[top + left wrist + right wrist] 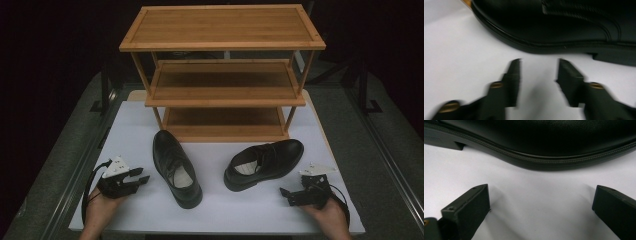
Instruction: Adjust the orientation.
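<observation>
The 2 black shoes lie on the white tabletop [250, 210] in front of the wooden rack [222, 75], and neither has reached a shelf. The left shoe [176, 167] lies just before the rack's bottom shelf, toe towards it and heel towards the person. The right shoe [264, 163] lies beside it, also before the rack, turned sideways with its toe pointing right. All 3 shelves of the rack are bare, so, judging by this, the putting away has not begun: both shoes remain to be lifted and set on the rack. The left gripper [141, 175] rests just left of the left shoe, its fingers parted with nothing between them. The right gripper [283, 195] sits near the right shoe's sole, fingers spread wide and released, the shoe untouched.
</observation>
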{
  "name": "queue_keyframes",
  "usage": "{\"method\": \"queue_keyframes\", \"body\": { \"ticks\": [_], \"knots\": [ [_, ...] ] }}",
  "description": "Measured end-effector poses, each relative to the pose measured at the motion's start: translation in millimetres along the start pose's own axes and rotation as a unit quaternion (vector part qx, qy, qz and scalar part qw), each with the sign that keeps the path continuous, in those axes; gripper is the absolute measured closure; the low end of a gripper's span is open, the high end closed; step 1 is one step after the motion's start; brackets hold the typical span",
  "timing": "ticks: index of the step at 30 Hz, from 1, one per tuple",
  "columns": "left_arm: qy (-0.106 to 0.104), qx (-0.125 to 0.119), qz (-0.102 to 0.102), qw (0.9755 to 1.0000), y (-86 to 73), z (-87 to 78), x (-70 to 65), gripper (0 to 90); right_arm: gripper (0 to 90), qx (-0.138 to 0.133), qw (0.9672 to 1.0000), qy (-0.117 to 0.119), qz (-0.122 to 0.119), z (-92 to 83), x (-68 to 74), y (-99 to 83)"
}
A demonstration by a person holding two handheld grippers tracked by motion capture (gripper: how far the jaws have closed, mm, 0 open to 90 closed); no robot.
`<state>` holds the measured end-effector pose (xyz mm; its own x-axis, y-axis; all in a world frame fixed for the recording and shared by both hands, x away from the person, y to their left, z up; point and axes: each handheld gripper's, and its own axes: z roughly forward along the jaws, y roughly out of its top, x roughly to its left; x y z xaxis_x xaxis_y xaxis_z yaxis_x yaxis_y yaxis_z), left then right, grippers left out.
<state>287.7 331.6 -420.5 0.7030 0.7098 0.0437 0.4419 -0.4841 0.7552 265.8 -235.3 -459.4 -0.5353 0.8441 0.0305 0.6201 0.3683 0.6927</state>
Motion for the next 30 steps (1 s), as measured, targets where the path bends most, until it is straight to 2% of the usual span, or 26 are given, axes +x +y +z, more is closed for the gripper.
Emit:
{"method": "queue_keyframes", "body": {
  "ticks": [4,6,7,8,9,13,19,21,22,26,28,30],
  "knots": [
    [0.006,0.001,-0.008,0.9999,9.6,1.2,9.1,88.1,0.8,0.000,1.0000,0.000,-0.001,0.1,-0.1,0.0],
    [0.007,0.004,-0.011,0.9999,22.0,5.4,19.7,89.8,0.7,0.000,1.0000,0.000,0.000,0.1,-0.1,0.0],
    [0.007,0.004,-0.011,0.9999,22.0,5.4,19.7,89.9,0.7,0.000,1.0000,0.000,0.000,0.1,-0.1,0.0],
    [0.010,0.005,-0.010,0.9999,30.3,10.3,27.4,89.9,0.7,0.000,1.0000,0.000,0.000,0.0,-0.2,0.0],
    [0.010,0.005,-0.010,0.9999,30.3,10.3,27.4,89.9,0.7,0.000,1.0000,0.000,0.000,0.0,-0.2,0.0],
    [0.025,0.001,-0.005,0.9997,46.0,23.3,44.8,89.9,0.8,-0.001,1.0000,0.000,-0.001,0.1,-0.3,-0.1],
    [0.016,-0.002,-0.010,0.9998,62.3,49.5,74.5,90.0,0.8,-0.001,1.0000,0.001,0.000,0.2,-0.4,0.0],
    [0.015,-0.001,-0.013,0.9998,68.0,63.5,86.7,90.0,0.8,-0.001,1.0000,0.001,0.000,0.2,-0.4,0.0],
    [0.016,0.004,-0.010,0.9998,69.3,68.0,90.0,90.0,0.8,-0.001,1.0000,0.001,0.000,0.2,-0.4,0.0],
    [0.014,0.000,-0.012,0.9998,71.4,78.2,98.5,90.0,0.8,-0.001,1.0000,0.001,0.000,0.2,-0.5,0.0],
    [0.021,0.009,-0.010,0.9997,72.6,84.8,103.3,90.0,0.8,-0.001,1.0000,0.001,0.000,0.2,-0.5,0.0],
    [0.016,0.010,-0.015,0.9997,72.6,91.8,107.7,90.0,0.8,-0.001,1.0000,0.001,0.000,0.2,-0.4,-0.1]
  ]
}}
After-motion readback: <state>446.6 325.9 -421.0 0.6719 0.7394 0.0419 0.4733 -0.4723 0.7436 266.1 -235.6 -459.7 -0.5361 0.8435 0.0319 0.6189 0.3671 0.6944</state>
